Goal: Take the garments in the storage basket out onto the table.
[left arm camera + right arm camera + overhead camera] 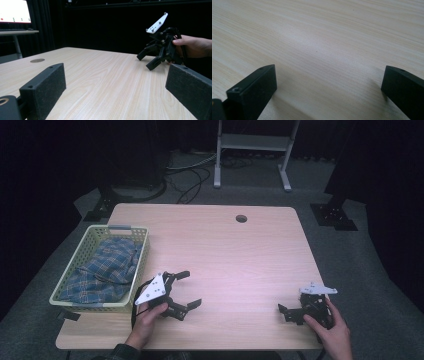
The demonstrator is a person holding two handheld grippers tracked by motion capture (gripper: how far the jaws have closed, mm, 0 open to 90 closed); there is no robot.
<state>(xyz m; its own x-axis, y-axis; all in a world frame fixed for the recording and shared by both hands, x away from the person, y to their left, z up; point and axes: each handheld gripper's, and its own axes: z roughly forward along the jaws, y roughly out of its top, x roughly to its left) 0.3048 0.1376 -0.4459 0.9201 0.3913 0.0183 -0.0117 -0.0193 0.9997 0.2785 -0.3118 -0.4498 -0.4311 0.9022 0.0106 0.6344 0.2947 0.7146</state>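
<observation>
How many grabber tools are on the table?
2. The left gripper is near the table's front edge, beside the basket, jaws open. The right gripper is at the front right corner, jaws open too.

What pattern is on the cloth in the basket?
Blue plaid cloth, lying in the pale green basket; clearest in the high view.

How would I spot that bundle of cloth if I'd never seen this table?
Start at the wooden table and look to its left edge, where a pale green basket stands. The blue plaid cloth lies crumpled inside it, the one soft, patterned thing there.
</observation>
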